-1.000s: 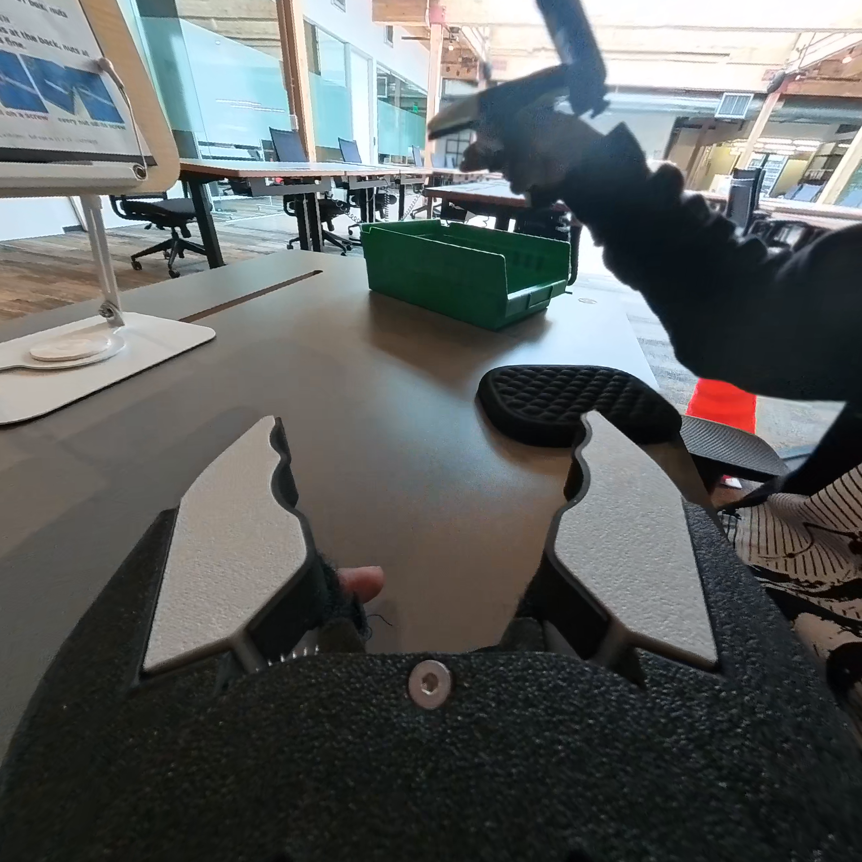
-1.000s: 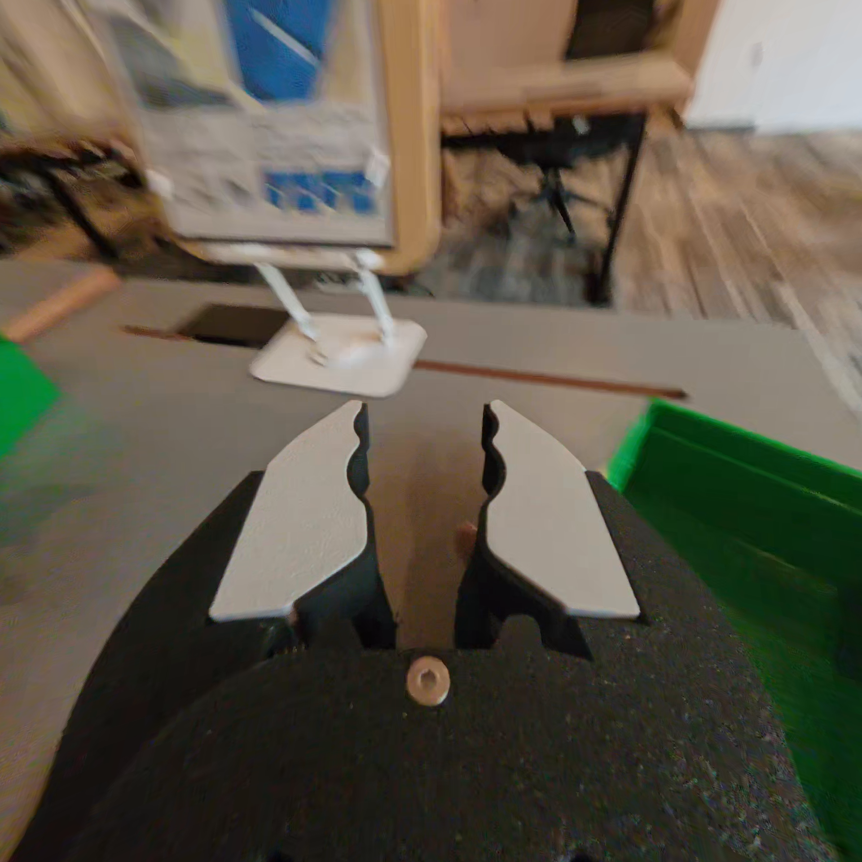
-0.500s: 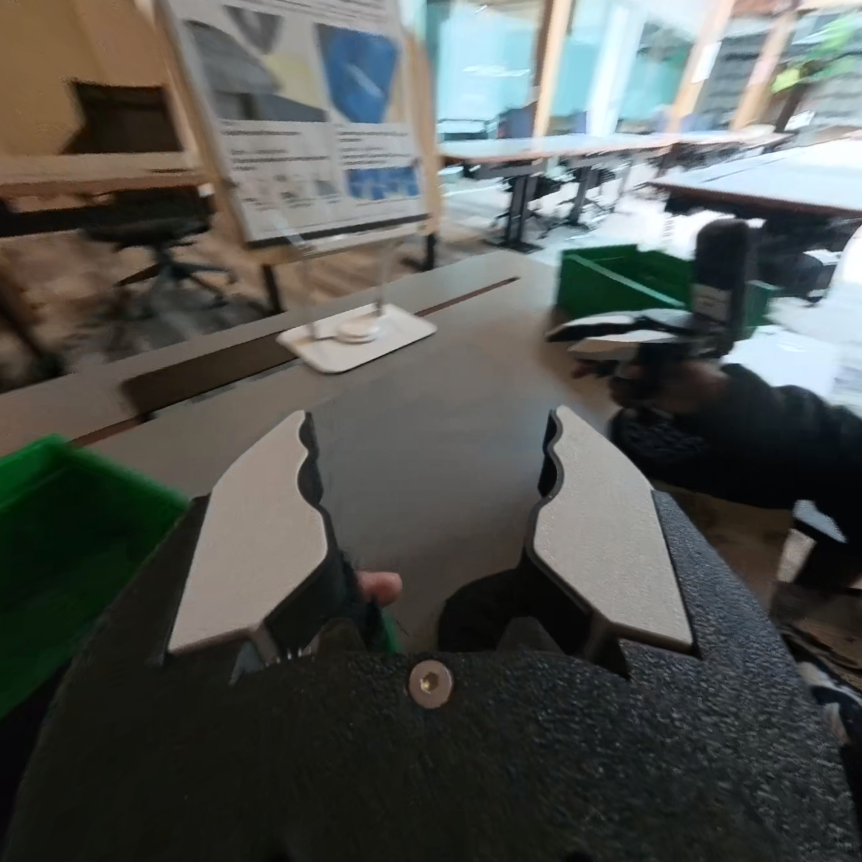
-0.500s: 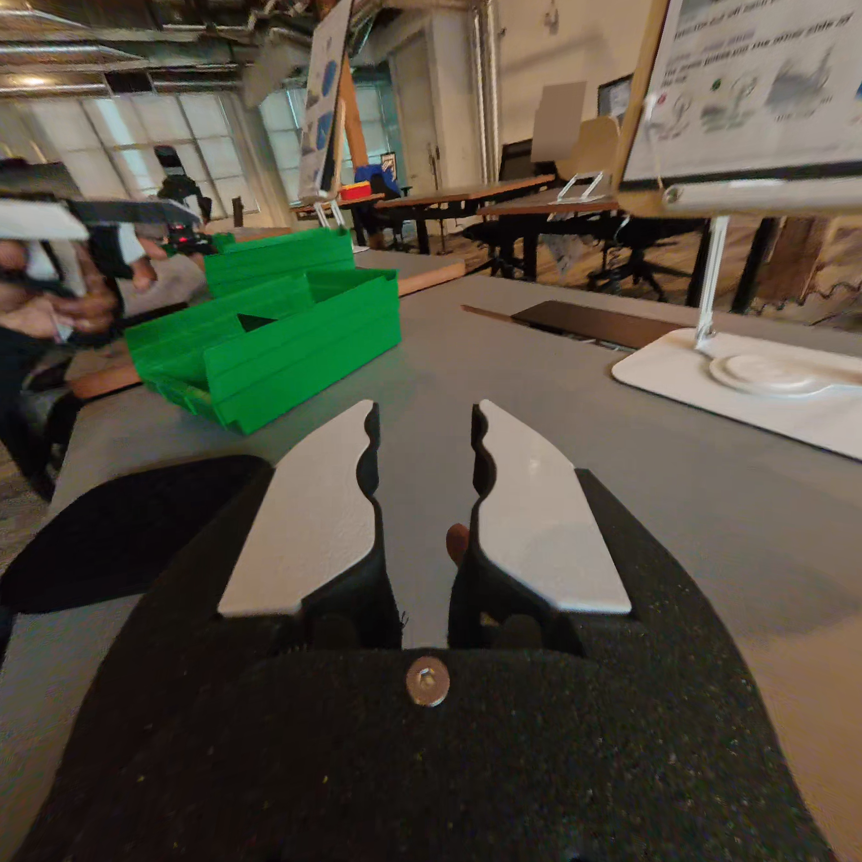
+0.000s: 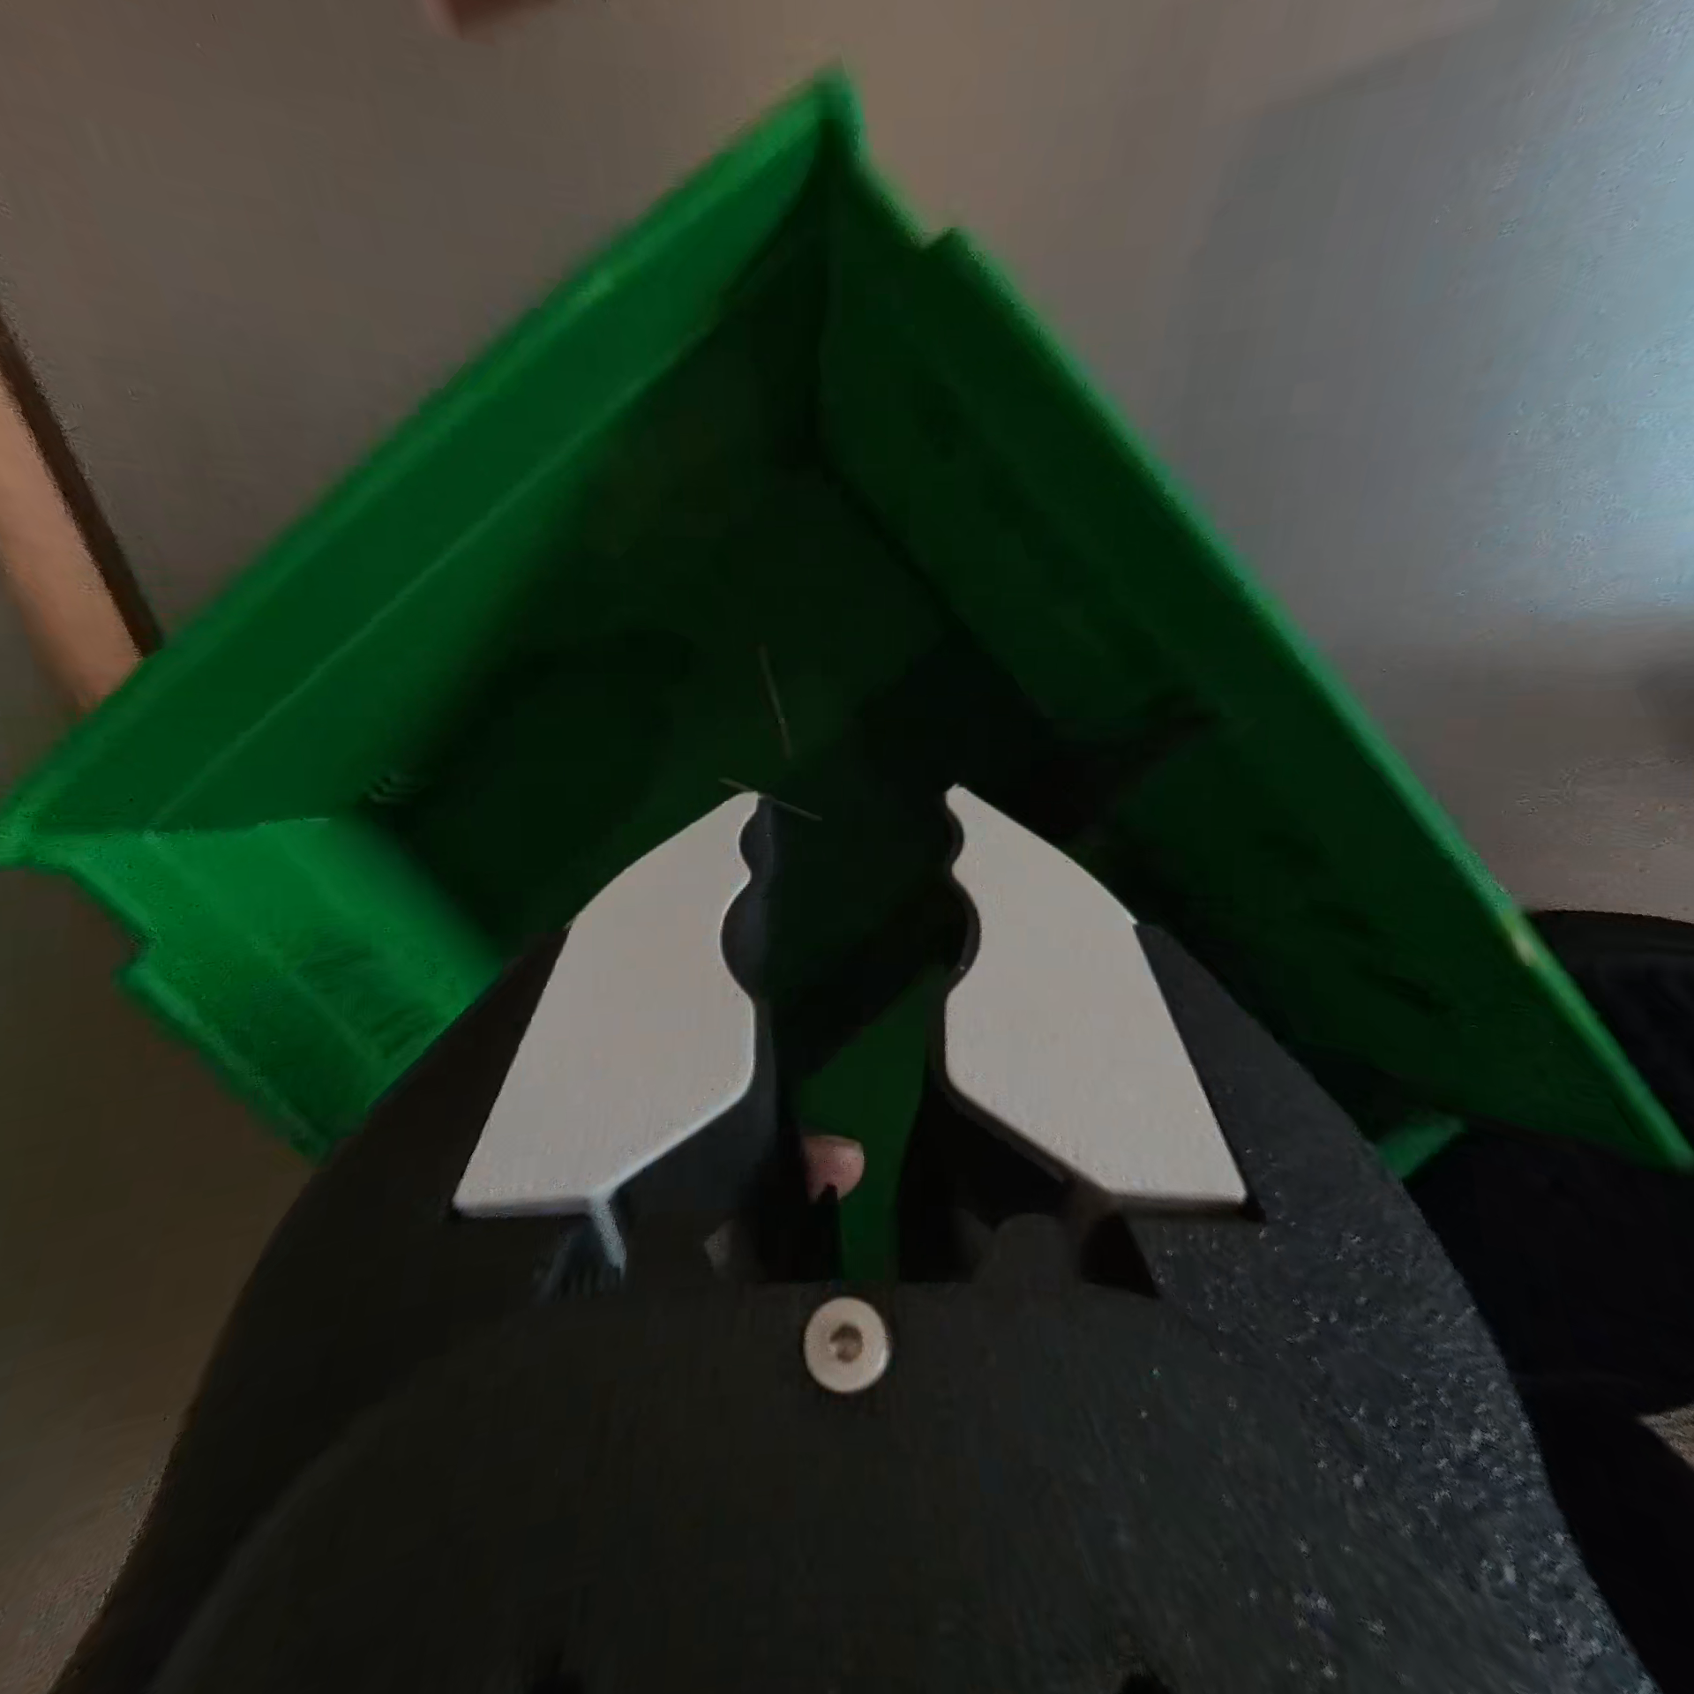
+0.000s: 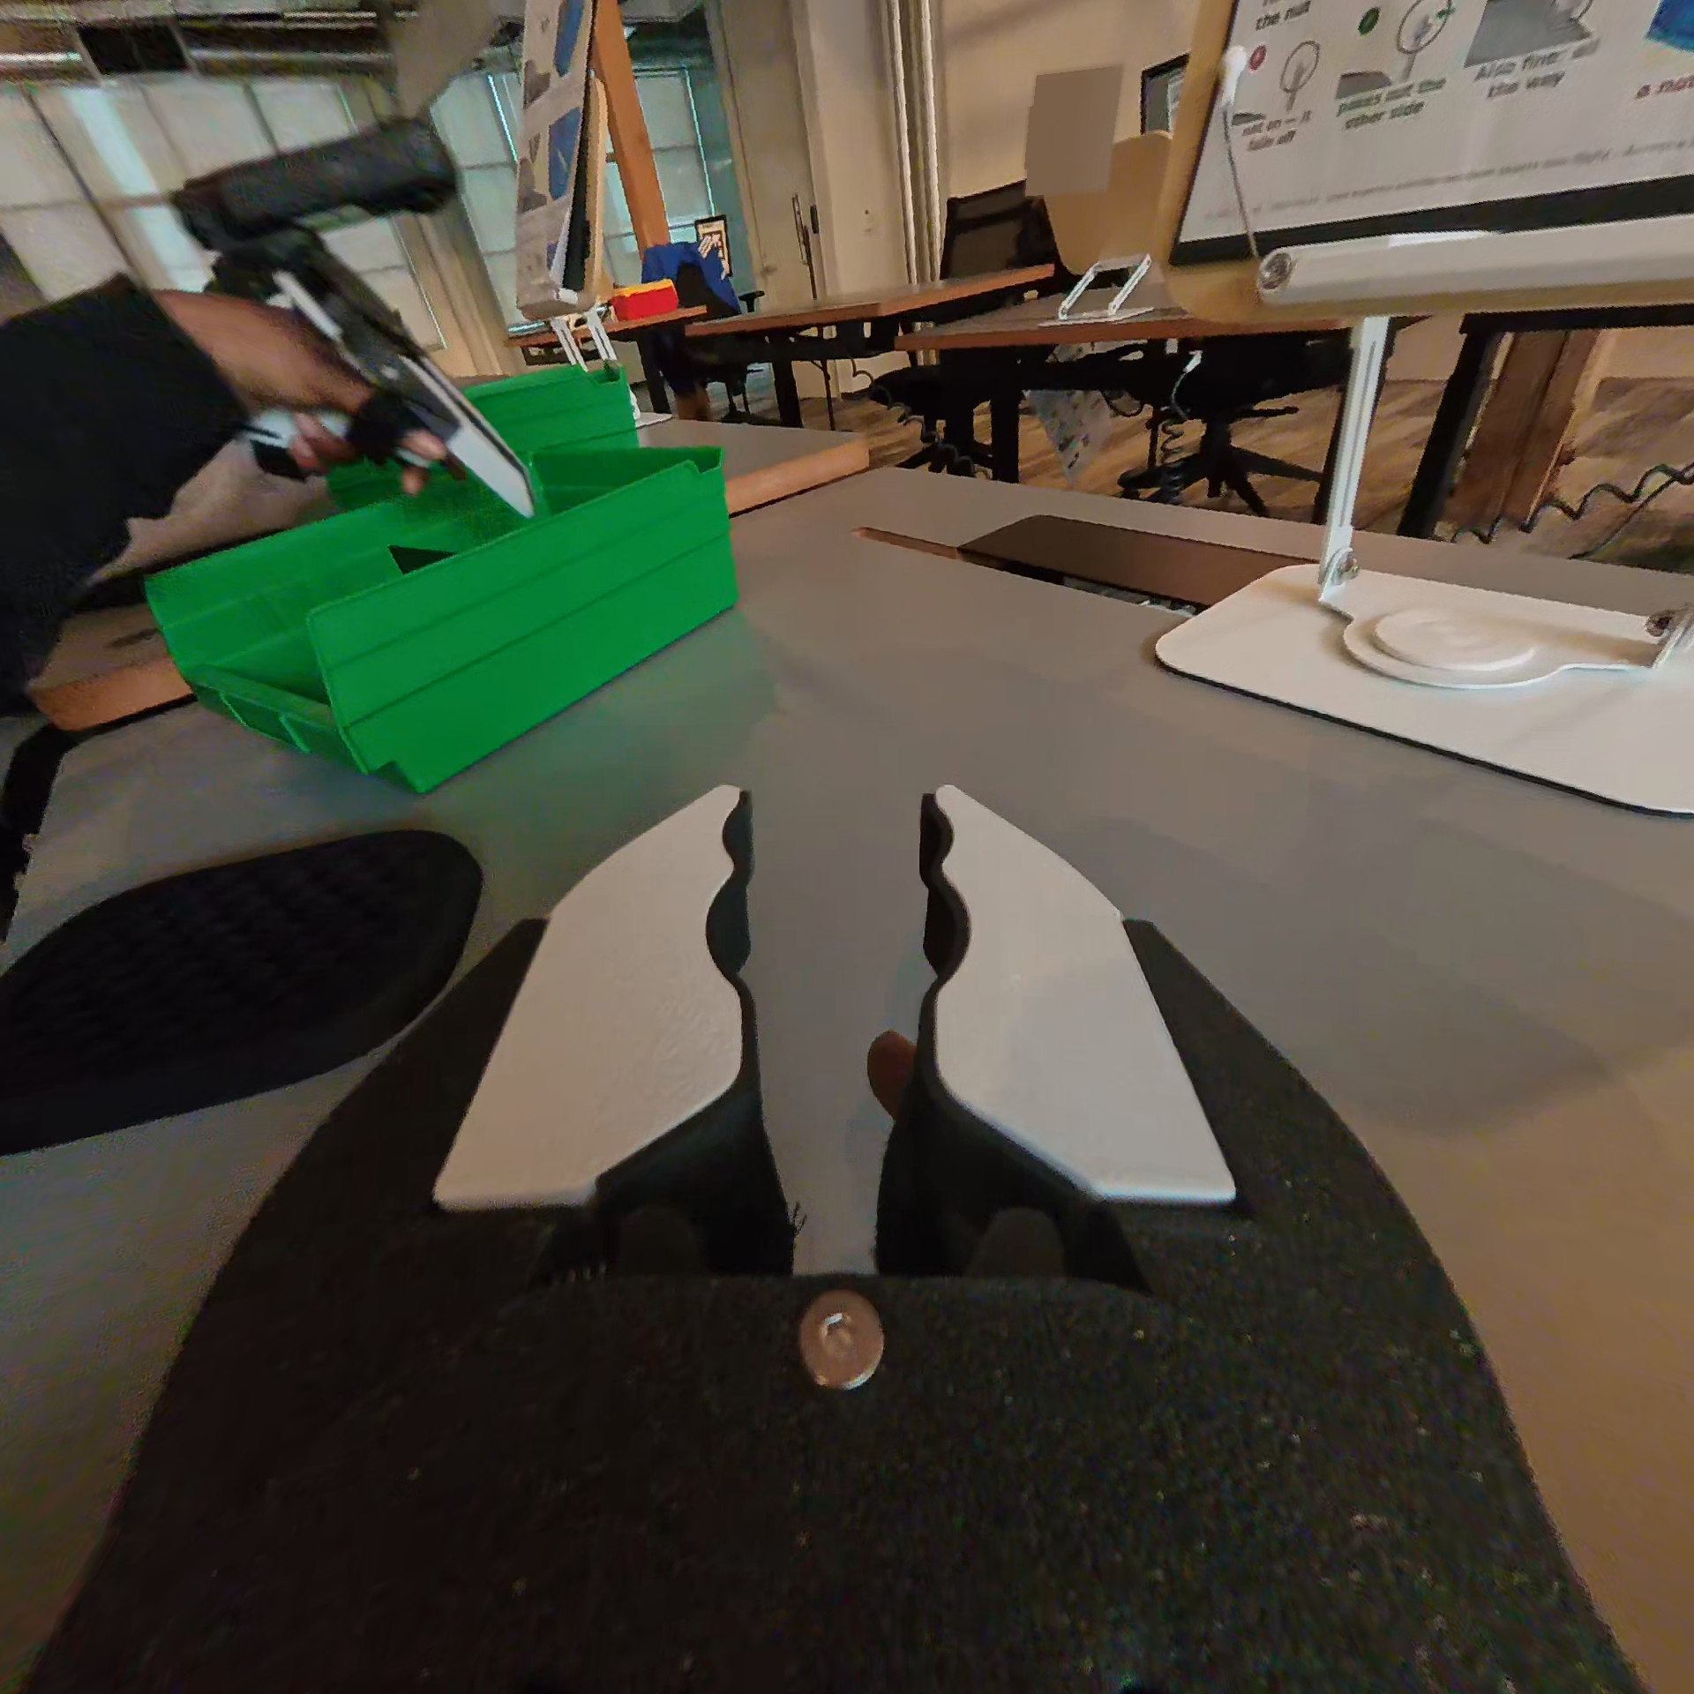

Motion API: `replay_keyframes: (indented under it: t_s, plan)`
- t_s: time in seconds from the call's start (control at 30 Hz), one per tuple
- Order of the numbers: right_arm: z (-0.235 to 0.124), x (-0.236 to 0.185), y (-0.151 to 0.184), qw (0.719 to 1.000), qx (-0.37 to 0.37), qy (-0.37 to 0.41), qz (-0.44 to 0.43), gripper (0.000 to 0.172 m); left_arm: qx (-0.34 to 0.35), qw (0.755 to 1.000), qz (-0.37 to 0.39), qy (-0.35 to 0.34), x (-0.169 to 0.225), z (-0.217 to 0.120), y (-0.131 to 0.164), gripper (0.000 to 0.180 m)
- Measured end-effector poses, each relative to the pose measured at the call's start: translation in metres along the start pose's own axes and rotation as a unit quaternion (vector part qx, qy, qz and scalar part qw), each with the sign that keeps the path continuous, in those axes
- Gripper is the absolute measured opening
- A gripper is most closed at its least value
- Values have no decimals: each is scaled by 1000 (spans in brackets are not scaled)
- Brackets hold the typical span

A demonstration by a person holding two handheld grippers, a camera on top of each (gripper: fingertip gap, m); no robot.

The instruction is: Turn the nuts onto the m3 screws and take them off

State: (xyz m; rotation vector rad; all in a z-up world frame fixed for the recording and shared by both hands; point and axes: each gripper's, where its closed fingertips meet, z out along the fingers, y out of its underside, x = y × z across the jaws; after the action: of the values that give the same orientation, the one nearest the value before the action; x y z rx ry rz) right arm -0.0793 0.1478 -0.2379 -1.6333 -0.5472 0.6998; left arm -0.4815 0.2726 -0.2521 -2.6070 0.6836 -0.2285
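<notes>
Looking down from the left wrist view, the left gripper (image 5: 852,816) hung over the inside of a green bin (image 5: 513,513), its fingers apart with nothing between them; two thin screws (image 5: 775,701) lay on the bin floor just beyond the fingertips. From the right wrist view, the right gripper (image 6: 834,807) hovered low over the grey table (image 6: 1008,697), fingers apart and bare, well apart from the bin.
</notes>
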Motion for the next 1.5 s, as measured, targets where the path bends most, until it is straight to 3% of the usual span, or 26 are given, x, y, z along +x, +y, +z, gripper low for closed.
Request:
replay_keyframes:
  t_s: [0.2, 0.4, 0.67, 0.8, 0.97, 1.1, 1.23, 1.37, 1.5]
  plan:
    - [3, -2, 6, 1000, -16, -11, 1, 34, -114, 993, -18, 22, -19, 66, 4, 29]
    - [2, 1, 5, 1000, -10, -11, 17, 34, -150, 989, -10, 16, -24, 86, 7, 27]
    - [1, 3, 3, 1000, -5, -8, 21, 34, -151, 989, 0, 3, -27, 89, 13, 3]
    - [1, 2, 4, 1000, -6, -10, 21, 34, -145, 989, 13, 1, -26, 87, 14, 2]
    - [1, 1, 3, 1000, -6, -12, 18, 34, -56, 998, 26, -3, -16, 44, -16, 2]
    - [1, 0, 4, 1000, -10, -13, 16, 34, 31, 995, 93, 13, 32, -6, -49, 2]
    - [1, 1, 4, 1000, -9, -9, 15, 33, 59, 974, 205, 72, 125, -25, -56, 2]
    - [0, 6, 4, 1000, -7, 0, 26, 32, 31, 939, 322, 116, 219, -9, -34, 2]
    - [0, 7, 5, 1000, -8, 1, 28, 32, -24, 895, 412, 170, 300, 31, 5, 2]
